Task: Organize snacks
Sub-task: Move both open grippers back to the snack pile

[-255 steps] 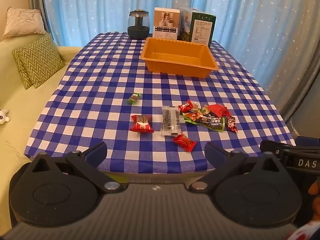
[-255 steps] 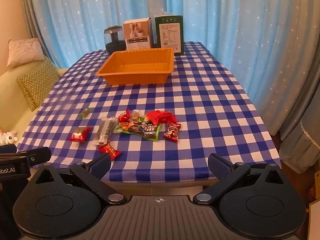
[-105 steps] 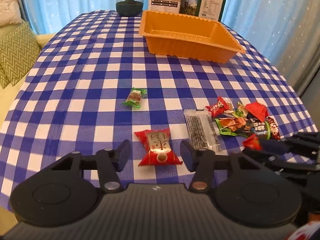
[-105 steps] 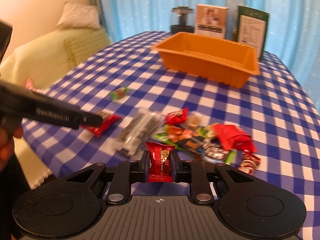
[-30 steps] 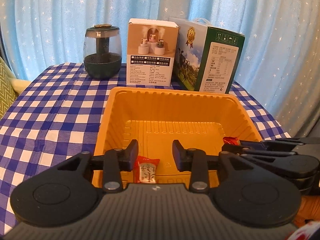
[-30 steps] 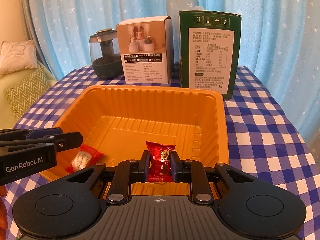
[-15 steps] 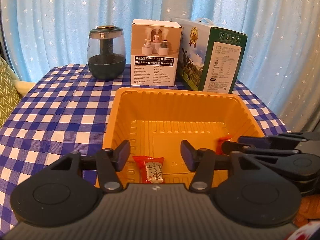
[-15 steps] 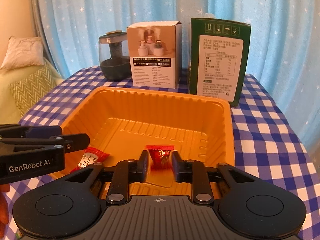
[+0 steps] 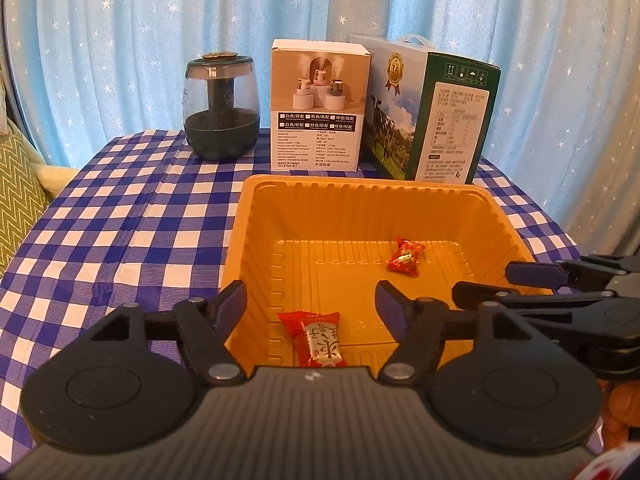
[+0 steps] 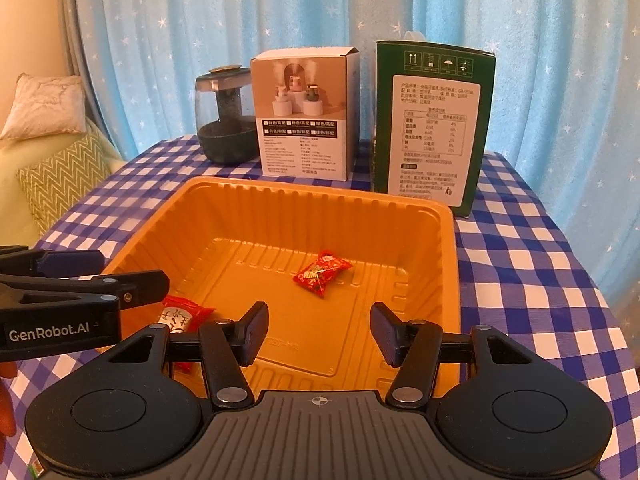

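Observation:
An orange plastic tray (image 9: 372, 196) (image 10: 304, 200) sits on the blue checked tablecloth. On its floor lie two red snack packets: one with a white label (image 9: 318, 338) (image 10: 180, 316) near the front, and a smaller one (image 9: 405, 257) (image 10: 322, 273) toward the middle. My left gripper (image 9: 310, 308) hovers over the tray's near edge, its jaws opening, with the labelled packet lying loose below them. My right gripper (image 10: 318, 334) hangs over the tray's near side, jaws opening, nothing between them. Each gripper shows in the other's view: the right gripper (image 9: 504, 284), the left gripper (image 10: 132, 272).
Behind the tray stand a dark glass jar (image 9: 221, 106) (image 10: 226, 114), a white product box (image 9: 318, 104) (image 10: 304, 116) and a green carton (image 9: 432, 114) (image 10: 432, 128). Blue star curtains hang behind. A green zigzag cushion (image 10: 60, 180) lies on a sofa at the left.
Both grippers have opened over the tray. The labelled packet dropped from my left gripper and the smaller red packet from my right; both now lie on the tray floor.

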A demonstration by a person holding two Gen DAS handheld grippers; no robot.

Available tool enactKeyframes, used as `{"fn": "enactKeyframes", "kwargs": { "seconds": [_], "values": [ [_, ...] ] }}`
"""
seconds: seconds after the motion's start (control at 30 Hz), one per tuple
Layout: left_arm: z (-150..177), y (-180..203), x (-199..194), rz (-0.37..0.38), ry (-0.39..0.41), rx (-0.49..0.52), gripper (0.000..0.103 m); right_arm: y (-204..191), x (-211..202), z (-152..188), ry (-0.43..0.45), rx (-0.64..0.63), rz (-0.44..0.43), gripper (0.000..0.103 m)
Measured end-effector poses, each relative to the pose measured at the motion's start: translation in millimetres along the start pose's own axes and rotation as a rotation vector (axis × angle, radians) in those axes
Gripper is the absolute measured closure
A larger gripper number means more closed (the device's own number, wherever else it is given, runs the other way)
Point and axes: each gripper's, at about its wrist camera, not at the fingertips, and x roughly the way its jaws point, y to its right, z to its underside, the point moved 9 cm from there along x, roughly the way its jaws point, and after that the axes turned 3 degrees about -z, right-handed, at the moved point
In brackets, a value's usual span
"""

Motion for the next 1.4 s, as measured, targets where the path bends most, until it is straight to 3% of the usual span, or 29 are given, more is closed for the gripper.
{"fn": "enactKeyframes", "kwargs": {
  "seconds": [0.3,0.83,1.0,1.4],
  "values": [
    [0,-2,-9,-0.029,0.013,0.030,0.026,5,-14,-3,0.029,0.002,0.008,0.046],
    [12,7,-60,-0.009,0.036,0.078,0.024,11,-71,2,0.109,0.040,0.016,0.046],
    [31,5,-80,-0.012,0.039,0.103,0.024,20,-96,27,0.094,0.154,-0.019,0.046],
    [109,5,-136,0.016,-0.010,0.098,0.024,16,-157,94,0.075,0.193,0.013,0.046]
  ]
}}
